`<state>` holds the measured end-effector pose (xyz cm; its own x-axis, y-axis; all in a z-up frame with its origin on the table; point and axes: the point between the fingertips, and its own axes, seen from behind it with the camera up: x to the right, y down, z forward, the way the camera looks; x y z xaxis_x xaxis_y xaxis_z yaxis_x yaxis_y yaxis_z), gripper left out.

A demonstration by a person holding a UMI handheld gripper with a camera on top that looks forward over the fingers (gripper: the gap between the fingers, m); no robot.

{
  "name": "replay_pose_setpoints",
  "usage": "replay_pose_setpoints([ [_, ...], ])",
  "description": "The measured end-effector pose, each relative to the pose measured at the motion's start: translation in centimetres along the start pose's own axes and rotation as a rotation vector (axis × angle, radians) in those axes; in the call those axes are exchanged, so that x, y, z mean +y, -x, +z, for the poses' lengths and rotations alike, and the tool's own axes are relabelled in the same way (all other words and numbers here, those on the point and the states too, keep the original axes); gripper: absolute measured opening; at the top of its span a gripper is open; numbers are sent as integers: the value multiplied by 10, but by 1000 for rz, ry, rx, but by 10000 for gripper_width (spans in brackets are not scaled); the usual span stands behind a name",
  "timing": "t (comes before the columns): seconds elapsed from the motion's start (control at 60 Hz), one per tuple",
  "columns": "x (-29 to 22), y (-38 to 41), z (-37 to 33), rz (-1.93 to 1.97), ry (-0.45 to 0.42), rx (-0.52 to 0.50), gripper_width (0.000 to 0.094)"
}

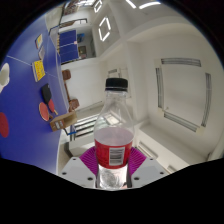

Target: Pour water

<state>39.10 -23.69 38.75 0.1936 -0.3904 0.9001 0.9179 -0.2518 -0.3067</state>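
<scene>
The view is tipped, the room's ceiling panels and white wall slanting behind, so the tongs (113, 168) look to be held raised and angled rather than level. Between the fingers stands a clear plastic bottle (114, 130), upright relative to them, with a black cap (118, 84) on top and a red label (113, 152) around its lower body. The purple pads (88, 158) sit tight against the bottle's sides, one at each flank, so the tongs are clamped narrow on it (no gap shows at either side). Clear liquid seems to sit in the lower part of the bottle, though its level is hard to read. Beyond, off to the left, a blue surface (25, 95) carries a few small coloured items, too small to identify.
</scene>
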Motion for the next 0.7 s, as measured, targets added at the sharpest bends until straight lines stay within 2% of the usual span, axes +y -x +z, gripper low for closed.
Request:
replay_pose_setpoints([
  [0.067, -71, 18, 7, -228, -144, 9, 350],
  [0.133, -122, 51, 12, -419, -278, -9, 349],
  [0.217, -170, 109, 0, -620, -399, -61, 352],
  [0.45, -214, 230, -26, -1018, -620, -142, 348],
  [0.567, -217, 250, -29, -1070, -633, -177, 348],
  [0.7, -224, 231, -26, -991, -619, -168, 346],
])
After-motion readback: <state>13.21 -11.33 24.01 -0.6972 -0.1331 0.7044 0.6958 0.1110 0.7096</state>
